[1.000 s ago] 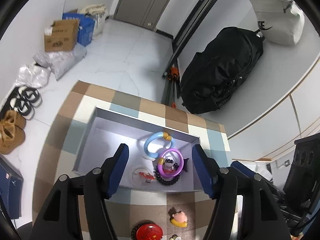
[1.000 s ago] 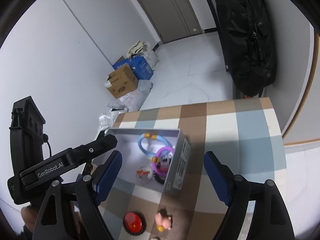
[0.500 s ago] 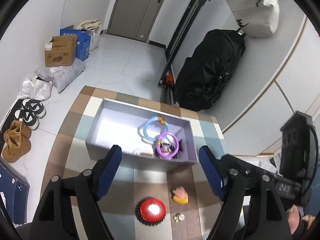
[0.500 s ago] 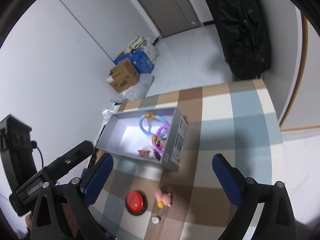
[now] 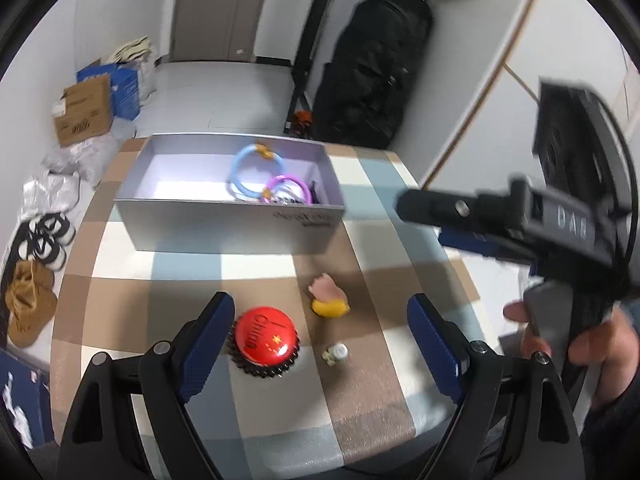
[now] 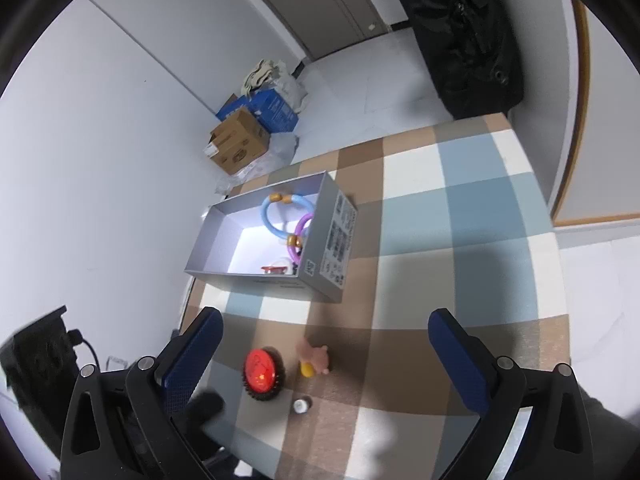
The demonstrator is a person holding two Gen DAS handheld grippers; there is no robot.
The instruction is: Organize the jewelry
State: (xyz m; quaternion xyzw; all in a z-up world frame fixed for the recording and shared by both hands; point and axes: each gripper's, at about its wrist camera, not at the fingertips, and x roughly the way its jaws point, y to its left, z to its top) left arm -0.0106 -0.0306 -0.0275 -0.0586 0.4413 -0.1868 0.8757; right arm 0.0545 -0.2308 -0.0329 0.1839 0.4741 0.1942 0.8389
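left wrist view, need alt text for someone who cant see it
The left gripper, jaws opening and empty, hangs over a checked tablecloth above a red China badge, a pink-and-yellow charm and a small bead. Behind sits a grey box holding blue and purple rings.

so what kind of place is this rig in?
Likely a room in a home or small flat: pairs of shoes on the tiled floor, cardboard boxes by the wall, a checked tablecloth on the table.
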